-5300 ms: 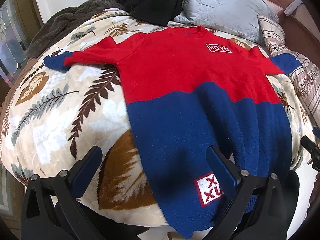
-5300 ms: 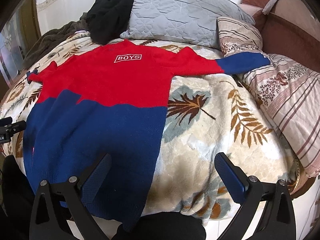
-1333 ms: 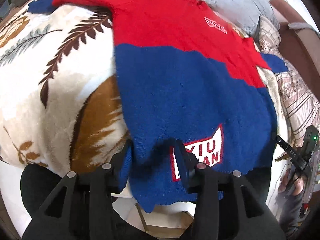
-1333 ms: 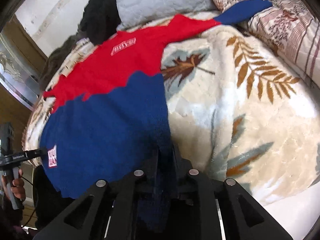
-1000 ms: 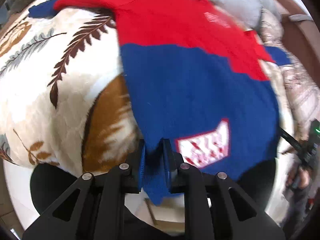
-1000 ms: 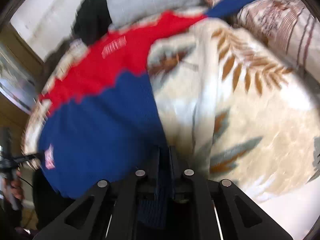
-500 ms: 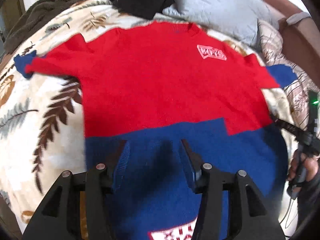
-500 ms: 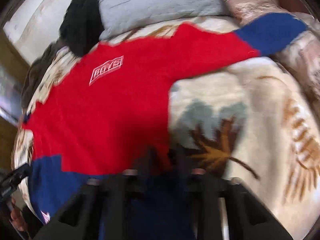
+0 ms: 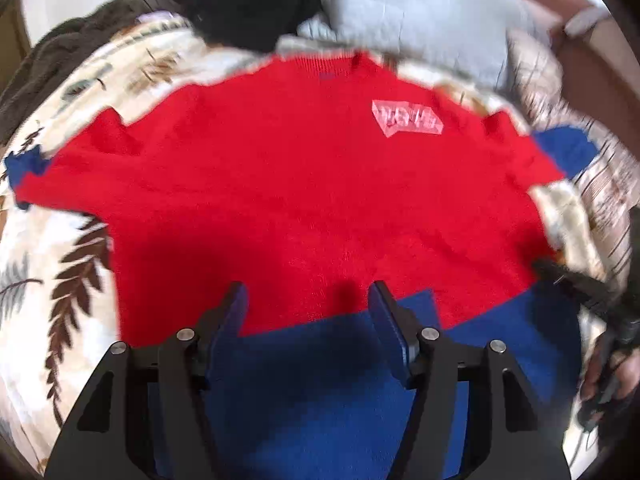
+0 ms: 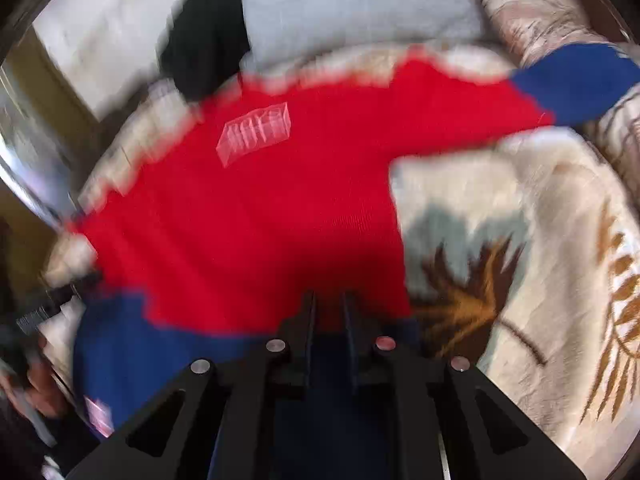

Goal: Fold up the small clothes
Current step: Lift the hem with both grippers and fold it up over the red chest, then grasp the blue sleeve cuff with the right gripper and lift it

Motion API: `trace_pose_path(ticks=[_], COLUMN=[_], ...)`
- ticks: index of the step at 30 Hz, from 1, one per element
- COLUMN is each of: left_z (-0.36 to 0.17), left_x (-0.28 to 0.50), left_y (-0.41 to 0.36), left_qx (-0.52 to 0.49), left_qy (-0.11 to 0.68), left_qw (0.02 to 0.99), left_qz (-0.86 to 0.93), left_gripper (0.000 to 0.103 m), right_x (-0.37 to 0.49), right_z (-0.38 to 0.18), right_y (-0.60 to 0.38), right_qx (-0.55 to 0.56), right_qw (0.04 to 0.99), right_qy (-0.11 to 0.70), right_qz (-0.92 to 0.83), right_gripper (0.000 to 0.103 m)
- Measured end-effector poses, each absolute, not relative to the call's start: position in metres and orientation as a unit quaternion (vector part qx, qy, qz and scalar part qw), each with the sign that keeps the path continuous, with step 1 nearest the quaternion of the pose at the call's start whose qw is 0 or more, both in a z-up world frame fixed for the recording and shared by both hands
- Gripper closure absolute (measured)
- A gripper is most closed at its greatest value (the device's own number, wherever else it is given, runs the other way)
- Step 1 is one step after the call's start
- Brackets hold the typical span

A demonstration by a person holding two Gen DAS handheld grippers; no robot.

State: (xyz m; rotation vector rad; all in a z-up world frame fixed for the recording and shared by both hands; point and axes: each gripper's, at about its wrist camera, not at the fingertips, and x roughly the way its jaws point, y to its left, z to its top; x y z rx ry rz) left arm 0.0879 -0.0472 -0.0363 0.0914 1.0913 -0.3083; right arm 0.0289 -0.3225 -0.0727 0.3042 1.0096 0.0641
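Observation:
A red and blue sweater (image 9: 300, 180) lies flat on the bed, chest logo up and sleeves spread. Its blue lower half (image 9: 320, 380) is folded up over the body and meets the red part. My left gripper (image 9: 309, 292) hovers over that fold edge; its jaws are opening, with no cloth pinched between them. In the right wrist view the same sweater (image 10: 260, 220) fills the middle. My right gripper (image 10: 329, 300) is nearly closed on the blue hem (image 10: 340, 360) at the sweater's right side, and its jaws are starting to part.
A leaf-patterned blanket (image 9: 52, 280) covers the bed. A grey pillow (image 9: 420, 12), a black garment (image 9: 248, 0) and a brown throw (image 9: 60, 52) lie at the back. A striped pillow (image 10: 532, 4) sits under the blue right cuff (image 10: 576, 80).
Both grippers carried the blue hem from the bed's near edge up over the sweater toward the red chest. The left gripper then opened and let the hem go; the right one stays closed.

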Motion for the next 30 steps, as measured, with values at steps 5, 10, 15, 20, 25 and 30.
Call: trace_pose_path(ticks=[5,10,15,20,25,30], left_z=[-0.033,-0.023,-0.032,-0.045,-0.042,-0.044], left_x=[0.105,0.136,0.153,0.165,0.170,0.184], left_y=[-0.044,-0.046,-0.050,-0.055,-0.050,-0.033], left_qx=[0.025,-0.006,-0.023,-0.024,-0.039,-0.065], left_qy=[0.515,0.492,0.479,0.494,0.498,0.512], left_qw=[0.839,0.850,0.853,0.843,0.839,0.836], left_qz=[-0.174,-0.186,-0.204,-0.211,-0.216,-0.186], left_gripper=[0.042,0.042,0.042,0.042,0.042,0.042], right_x=[0.026,0.031,0.064,0.086,0.100,0.081], right_z=[-0.021,0.008,-0.009,-0.022,-0.017,0.011], right_y=[-0.415,-0.547,-0.588,-0.591,-0.593,-0.571], right_qx=[0.263,0.320,0.323,0.296,0.265,0.264], right_qw=[0.888,0.868,0.852,0.861,0.863,0.891], right_qy=[0.376,0.305,0.307,0.276,0.276,0.242], right_qz=[-0.039,-0.225,-0.275,-0.308,-0.329,-0.281], right_gripper=[0.080,0.070,0.071,0.074,0.094,0.095])
